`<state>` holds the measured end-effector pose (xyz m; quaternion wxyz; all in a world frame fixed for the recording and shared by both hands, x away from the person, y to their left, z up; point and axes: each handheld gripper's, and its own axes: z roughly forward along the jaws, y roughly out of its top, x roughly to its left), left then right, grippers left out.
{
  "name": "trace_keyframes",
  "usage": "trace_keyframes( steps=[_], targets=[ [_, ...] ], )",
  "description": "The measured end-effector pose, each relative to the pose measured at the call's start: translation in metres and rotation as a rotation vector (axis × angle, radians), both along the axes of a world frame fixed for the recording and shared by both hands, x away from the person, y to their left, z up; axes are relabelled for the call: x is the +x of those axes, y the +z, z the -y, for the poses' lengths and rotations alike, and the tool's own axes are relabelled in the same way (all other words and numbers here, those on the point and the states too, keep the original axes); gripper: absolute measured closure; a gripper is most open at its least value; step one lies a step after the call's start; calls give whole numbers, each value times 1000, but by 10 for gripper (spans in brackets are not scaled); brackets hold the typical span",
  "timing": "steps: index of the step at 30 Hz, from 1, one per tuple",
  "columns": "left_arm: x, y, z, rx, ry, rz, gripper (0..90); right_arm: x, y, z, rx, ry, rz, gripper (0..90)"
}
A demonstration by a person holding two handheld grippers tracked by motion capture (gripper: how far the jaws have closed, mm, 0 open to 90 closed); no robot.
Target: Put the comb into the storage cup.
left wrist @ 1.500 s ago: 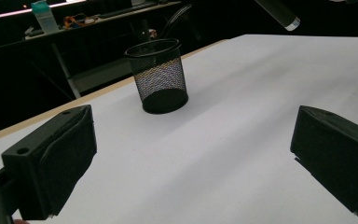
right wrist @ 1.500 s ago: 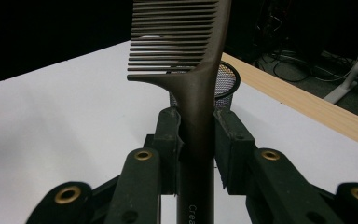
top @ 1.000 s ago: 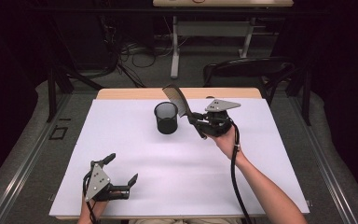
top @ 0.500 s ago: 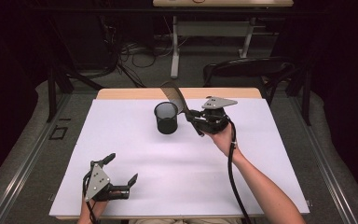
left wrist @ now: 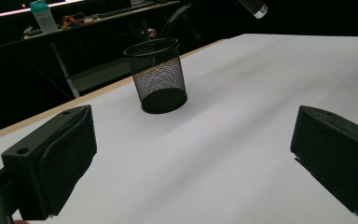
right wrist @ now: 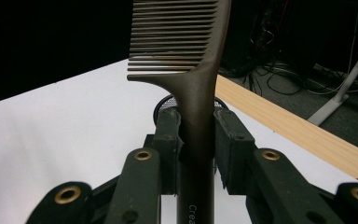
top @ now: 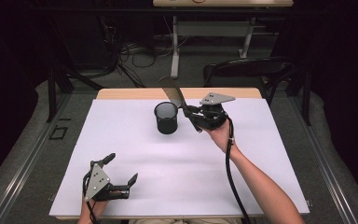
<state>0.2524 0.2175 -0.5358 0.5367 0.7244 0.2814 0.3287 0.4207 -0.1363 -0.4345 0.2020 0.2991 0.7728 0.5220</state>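
Observation:
A black mesh cup (top: pixel 167 117) stands upright on the white table (top: pixel 177 163), toward the back middle; it also appears in the left gripper view (left wrist: pixel 157 74). My right gripper (top: pixel 189 113) is just right of the cup, shut on the handle of a dark brown comb (top: pixel 171 90) whose toothed end rises up and to the left above the cup's rim. In the right gripper view the comb (right wrist: pixel 186 56) stands clamped between the two pads (right wrist: pixel 168 135), with the cup's rim (right wrist: pixel 167 101) behind it. My left gripper (top: pixel 121 169) rests near the front left edge, open and holding nothing.
A strip of bare wood (top: pixel 121 94) runs along the table's far edge. A dark chair (top: pixel 247 70) stands behind the table at the right. Desk legs and cables (top: pixel 135 51) lie on the floor beyond.
My right gripper with the comb has shifted slightly left, toward the cup. The left gripper has not moved.

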Motion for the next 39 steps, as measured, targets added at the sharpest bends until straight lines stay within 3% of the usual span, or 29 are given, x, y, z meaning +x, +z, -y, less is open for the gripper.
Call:
trace_keyframes(
  steps=[39],
  targets=[
    [0,0,0,1,-1,-5,2,14,5,-12,41,-14,37,726]
  ],
)
